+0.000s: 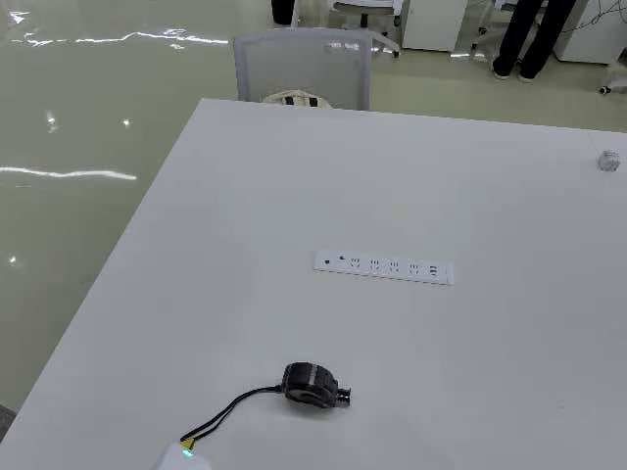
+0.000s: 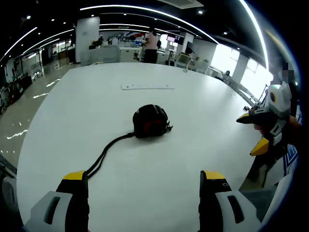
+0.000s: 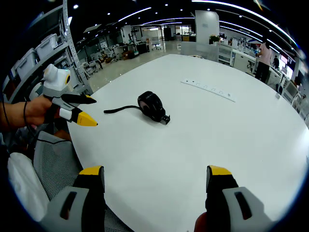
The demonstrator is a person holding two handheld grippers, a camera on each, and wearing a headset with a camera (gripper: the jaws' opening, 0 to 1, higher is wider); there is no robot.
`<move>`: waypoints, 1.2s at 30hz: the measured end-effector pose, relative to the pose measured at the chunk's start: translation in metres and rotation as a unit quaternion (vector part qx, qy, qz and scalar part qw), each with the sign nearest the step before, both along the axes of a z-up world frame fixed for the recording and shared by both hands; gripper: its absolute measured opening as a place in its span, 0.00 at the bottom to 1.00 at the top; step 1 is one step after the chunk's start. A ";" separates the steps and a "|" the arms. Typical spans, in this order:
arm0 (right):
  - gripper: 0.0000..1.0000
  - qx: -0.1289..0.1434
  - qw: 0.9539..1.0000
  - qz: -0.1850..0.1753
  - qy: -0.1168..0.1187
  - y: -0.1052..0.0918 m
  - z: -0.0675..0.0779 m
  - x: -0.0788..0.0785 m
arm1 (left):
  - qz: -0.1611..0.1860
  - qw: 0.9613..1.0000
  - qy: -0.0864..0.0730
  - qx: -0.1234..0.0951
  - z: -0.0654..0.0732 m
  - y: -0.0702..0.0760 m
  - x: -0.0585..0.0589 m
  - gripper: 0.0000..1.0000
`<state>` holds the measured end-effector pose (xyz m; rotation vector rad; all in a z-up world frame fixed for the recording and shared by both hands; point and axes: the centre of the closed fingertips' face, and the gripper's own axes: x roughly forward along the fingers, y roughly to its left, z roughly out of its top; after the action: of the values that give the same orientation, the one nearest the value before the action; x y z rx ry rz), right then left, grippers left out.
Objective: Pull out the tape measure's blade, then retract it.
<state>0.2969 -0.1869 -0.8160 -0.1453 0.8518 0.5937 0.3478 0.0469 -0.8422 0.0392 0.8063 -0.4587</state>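
Black round tape measure (image 1: 312, 386), red on its face, lies flat on white table (image 1: 294, 196), on the person's side of the power strip (image 1: 383, 266) | blade too small to make out | left gripper (image 2: 142, 176), right gripper (image 3: 154, 171): jaws wide apart, empty, farther from the strip.

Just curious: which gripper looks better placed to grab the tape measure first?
Probably left: the tape measure lies straight ahead of the open left gripper, its strap trailing toward one jaw.
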 end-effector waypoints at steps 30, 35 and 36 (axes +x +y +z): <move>0.91 -0.010 1.000 0.024 0.000 -0.004 -0.004 0.006 | -0.027 1.000 0.011 -0.006 -0.005 0.001 0.001 1.00; 0.91 -0.012 0.999 0.031 -0.002 -0.004 -0.004 0.011 | -0.037 0.999 0.011 -0.007 -0.007 0.001 0.004 1.00; 0.91 -0.012 0.999 0.032 -0.003 -0.003 -0.004 0.012 | -0.038 0.999 0.012 -0.011 -0.007 0.001 0.005 1.00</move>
<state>0.3092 -0.1903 -0.8203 -0.1953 0.8517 0.6424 0.3525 0.0475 -0.8491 0.0442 0.8250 -0.5416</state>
